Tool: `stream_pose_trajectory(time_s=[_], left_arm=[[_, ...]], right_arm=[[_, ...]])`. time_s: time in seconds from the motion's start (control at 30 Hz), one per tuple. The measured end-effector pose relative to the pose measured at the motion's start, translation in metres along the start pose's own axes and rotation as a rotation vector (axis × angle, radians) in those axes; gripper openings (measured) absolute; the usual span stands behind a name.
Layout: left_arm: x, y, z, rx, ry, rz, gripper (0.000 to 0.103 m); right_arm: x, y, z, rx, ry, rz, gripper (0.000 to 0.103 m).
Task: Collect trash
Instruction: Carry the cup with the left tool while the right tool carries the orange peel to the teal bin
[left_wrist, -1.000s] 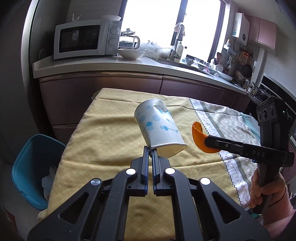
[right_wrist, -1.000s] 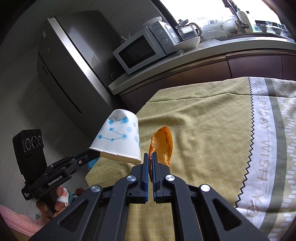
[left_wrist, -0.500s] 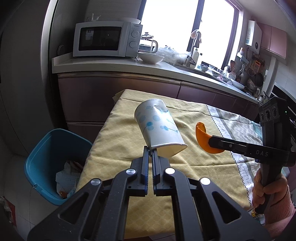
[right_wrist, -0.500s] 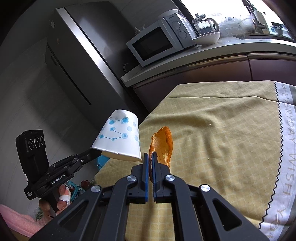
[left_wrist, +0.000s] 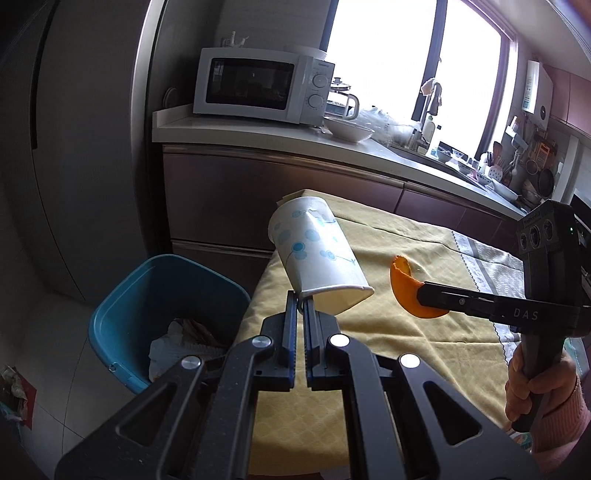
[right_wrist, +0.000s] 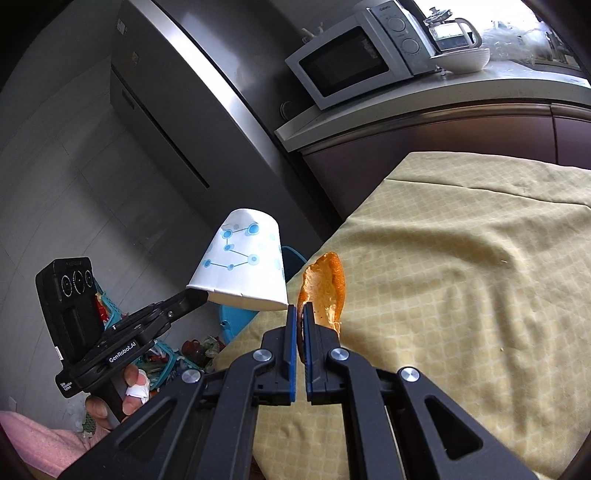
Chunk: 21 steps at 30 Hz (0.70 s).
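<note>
My left gripper (left_wrist: 301, 308) is shut on the rim of a white paper cup with blue dots (left_wrist: 314, 251), held upside down in the air over the table's left edge; it also shows in the right wrist view (right_wrist: 243, 269). My right gripper (right_wrist: 303, 317) is shut on an orange peel (right_wrist: 327, 284), held above the yellow tablecloth (right_wrist: 461, 288); the peel also shows in the left wrist view (left_wrist: 406, 291). A blue trash bin (left_wrist: 147, 295) with crumpled paper inside stands on the floor left of the table, below and left of the cup.
A counter (left_wrist: 258, 133) with a microwave (left_wrist: 258, 85), a bowl and a kettle runs behind the table. A tall steel fridge (right_wrist: 184, 110) stands at the left. A teal basket (right_wrist: 166, 362) with items sits on the floor.
Both grippers have moved left toward the table's left edge with the cup and the peel still held. The blue bin now appears larger and closer under the cup.
</note>
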<state>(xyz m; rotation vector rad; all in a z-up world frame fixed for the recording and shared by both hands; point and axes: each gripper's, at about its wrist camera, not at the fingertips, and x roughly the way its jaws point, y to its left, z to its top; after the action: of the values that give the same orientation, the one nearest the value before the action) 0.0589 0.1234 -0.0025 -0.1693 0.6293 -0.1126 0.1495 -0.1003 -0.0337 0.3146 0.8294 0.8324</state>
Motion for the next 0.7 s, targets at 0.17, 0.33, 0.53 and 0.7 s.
stream_pose_trajectory(time_s=[0.17, 0.33, 0.53, 0.7], left_arm=[[-0.004, 0.024, 0.003, -0.033, -0.011, 0.044, 0.004], [-0.007, 0.047, 0.006, -0.060, -0.020, 0.087, 0.004], [-0.008, 0.075, 0.008, -0.096, -0.029, 0.136, 0.004], [-0.004, 0.099, 0.007, -0.125, -0.022, 0.181, 0.004]], right_arm=[[0.023, 0.012, 0.009, -0.018, 0.034, 0.039, 0.003], [0.046, 0.025, 0.020, -0.045, 0.067, 0.066, 0.003], [0.072, 0.039, 0.030, -0.068, 0.101, 0.090, 0.003], [0.096, 0.050, 0.039, -0.087, 0.129, 0.097, 0.003]])
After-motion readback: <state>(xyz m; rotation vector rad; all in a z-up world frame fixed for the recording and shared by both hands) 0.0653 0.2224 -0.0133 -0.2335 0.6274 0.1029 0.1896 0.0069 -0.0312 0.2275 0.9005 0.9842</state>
